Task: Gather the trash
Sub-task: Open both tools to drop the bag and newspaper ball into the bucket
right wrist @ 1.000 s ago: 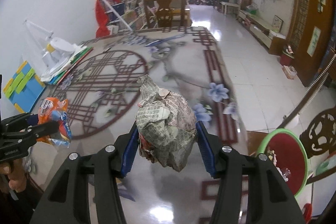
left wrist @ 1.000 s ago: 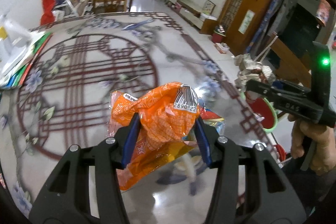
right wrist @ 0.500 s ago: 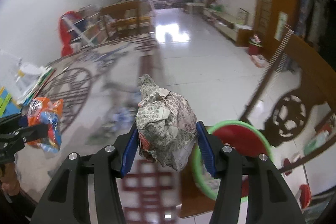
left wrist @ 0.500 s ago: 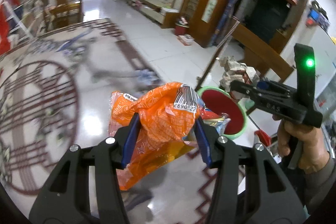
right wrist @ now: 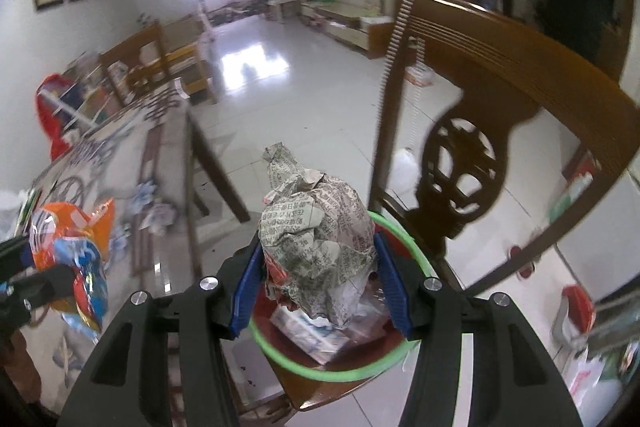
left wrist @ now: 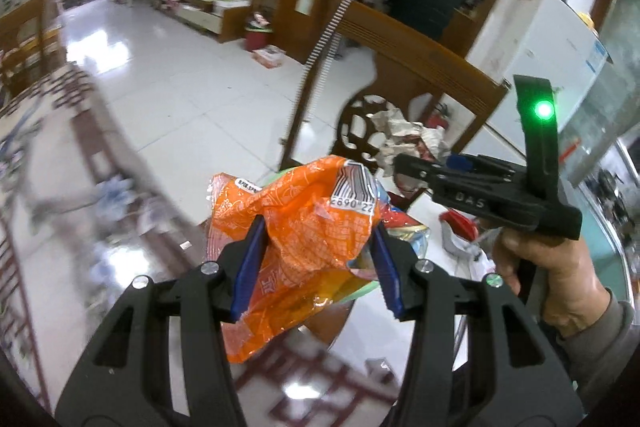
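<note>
My left gripper [left wrist: 316, 263] is shut on an orange snack wrapper [left wrist: 304, 239] and holds it in the air past the table edge. My right gripper [right wrist: 316, 283] is shut on a crumpled newspaper ball [right wrist: 316, 239], directly above a red bin with a green rim [right wrist: 320, 373] that sits on a chair seat. The bin holds some trash. In the left wrist view the right gripper [left wrist: 404, 163] holds the newspaper ball [left wrist: 404, 131] to the right. The wrapper also shows in the right wrist view [right wrist: 72, 251] at the left.
A carved wooden chair [right wrist: 492, 99] has its back standing right behind the bin. The patterned glass table [left wrist: 48, 227] lies to the left, its edge [right wrist: 192, 163] close to the chair. White tiled floor [left wrist: 180, 79] stretches beyond. A fridge [left wrist: 560, 67] stands at the right.
Both grippers have swung right, away from the table top and toward the chair. The newspaper ball now hangs over the bin, and the wrapper has come near it. Both stay shut.
</note>
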{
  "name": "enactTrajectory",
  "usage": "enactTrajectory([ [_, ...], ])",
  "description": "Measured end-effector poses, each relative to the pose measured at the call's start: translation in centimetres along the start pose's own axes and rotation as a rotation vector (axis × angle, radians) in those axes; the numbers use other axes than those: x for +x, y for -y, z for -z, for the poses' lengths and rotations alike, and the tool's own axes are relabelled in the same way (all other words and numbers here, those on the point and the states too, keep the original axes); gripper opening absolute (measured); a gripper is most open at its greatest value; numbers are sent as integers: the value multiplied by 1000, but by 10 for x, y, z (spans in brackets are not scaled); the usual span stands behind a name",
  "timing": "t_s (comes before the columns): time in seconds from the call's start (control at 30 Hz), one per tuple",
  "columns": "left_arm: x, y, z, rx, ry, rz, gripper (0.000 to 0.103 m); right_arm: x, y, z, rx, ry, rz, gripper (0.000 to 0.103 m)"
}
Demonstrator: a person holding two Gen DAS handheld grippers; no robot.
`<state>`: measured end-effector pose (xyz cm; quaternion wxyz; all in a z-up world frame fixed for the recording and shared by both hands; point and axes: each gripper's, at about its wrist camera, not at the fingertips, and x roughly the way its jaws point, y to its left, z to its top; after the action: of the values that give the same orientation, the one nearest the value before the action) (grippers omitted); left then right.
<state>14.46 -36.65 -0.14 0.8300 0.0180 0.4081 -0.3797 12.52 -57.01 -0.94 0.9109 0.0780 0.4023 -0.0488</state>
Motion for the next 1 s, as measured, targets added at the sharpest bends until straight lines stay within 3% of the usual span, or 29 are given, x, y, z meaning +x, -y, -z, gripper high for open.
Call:
enactTrajectory([
  [0.2,52,21,-8,64,-65,27,50,2,37,10,102,-4,38,51],
  [0.7,108,41,-14,177,-159,-7,55,11,42,-2,118,14,35,51],
  [0.73,108,40,-13,176,-160,-5,56,10,42,-2,122,16,32,51],
  [0.77,110,40,-13,174,-161,-10,65,10,42,-2,123,16,30,51],
  [0.8,110,39,-13,170,-158,-24,83,11,42,-2,123,16,31,51],
  [0.83,111,40,-14,166,-155,-36,91,11,42,-2,121,17,32,51],
  [1.0,115,36,-16,151,-152,-49,95,10,41,-4,129,22,28,51],
])
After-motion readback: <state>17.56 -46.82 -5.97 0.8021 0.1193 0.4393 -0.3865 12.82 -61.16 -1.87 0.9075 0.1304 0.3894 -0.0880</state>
